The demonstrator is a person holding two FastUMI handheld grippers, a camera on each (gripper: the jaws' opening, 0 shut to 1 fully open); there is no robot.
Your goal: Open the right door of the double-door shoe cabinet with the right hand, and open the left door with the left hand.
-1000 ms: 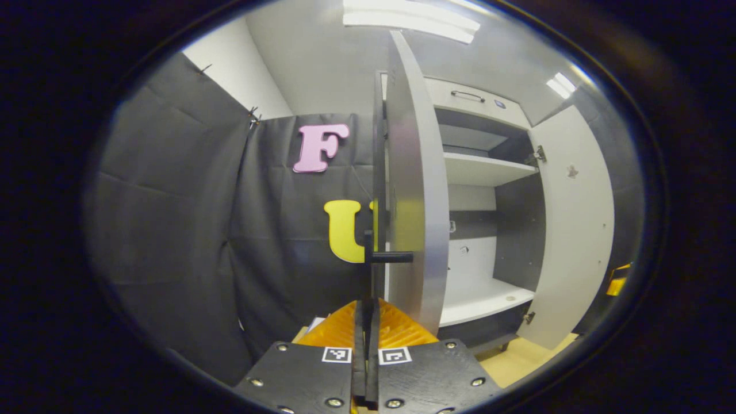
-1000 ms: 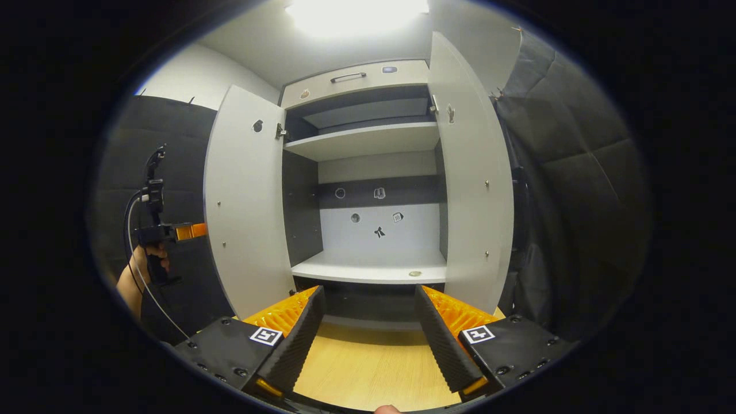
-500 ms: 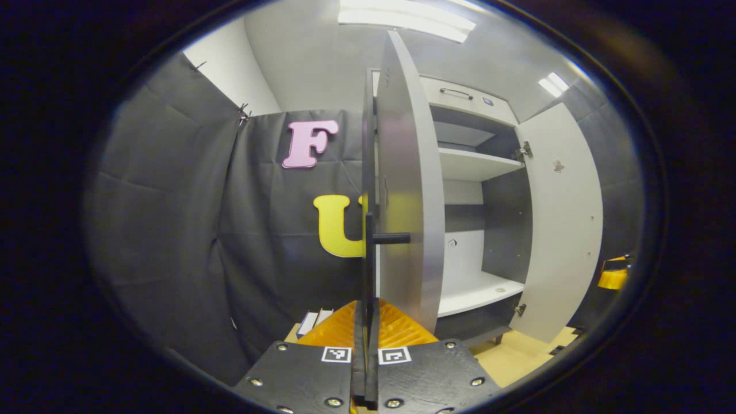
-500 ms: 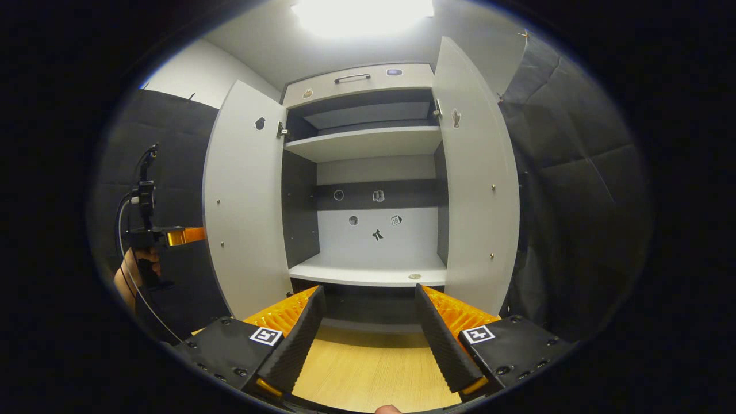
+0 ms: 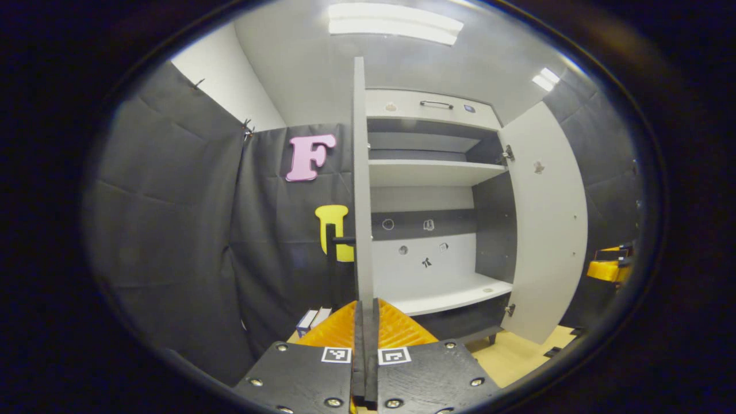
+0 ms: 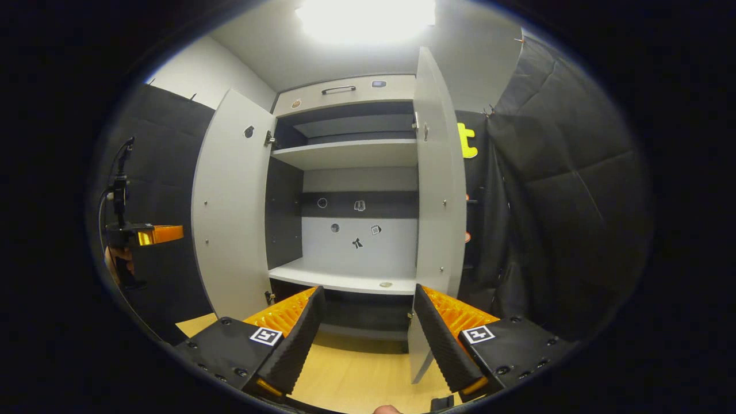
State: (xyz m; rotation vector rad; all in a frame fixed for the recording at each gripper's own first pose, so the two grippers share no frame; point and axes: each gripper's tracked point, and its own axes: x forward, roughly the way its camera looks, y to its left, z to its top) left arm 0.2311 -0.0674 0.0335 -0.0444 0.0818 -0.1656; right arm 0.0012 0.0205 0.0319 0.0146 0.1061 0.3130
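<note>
Left door point(image 5: 360, 190) edge-on beyond closed left claw point(image 5: 366, 345).

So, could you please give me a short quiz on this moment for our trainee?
1. True or false: the left door and the right door of the shoe cabinet both stand open.
2. Multiple choice: the right gripper is A) open, holding nothing; B) shut on a door handle; C) shut on a shoe.
3. Fill in: the small round thing lies on the ___ shelf, upper or lower.

Key: 1 true; 2 A; 3 lower.
</note>
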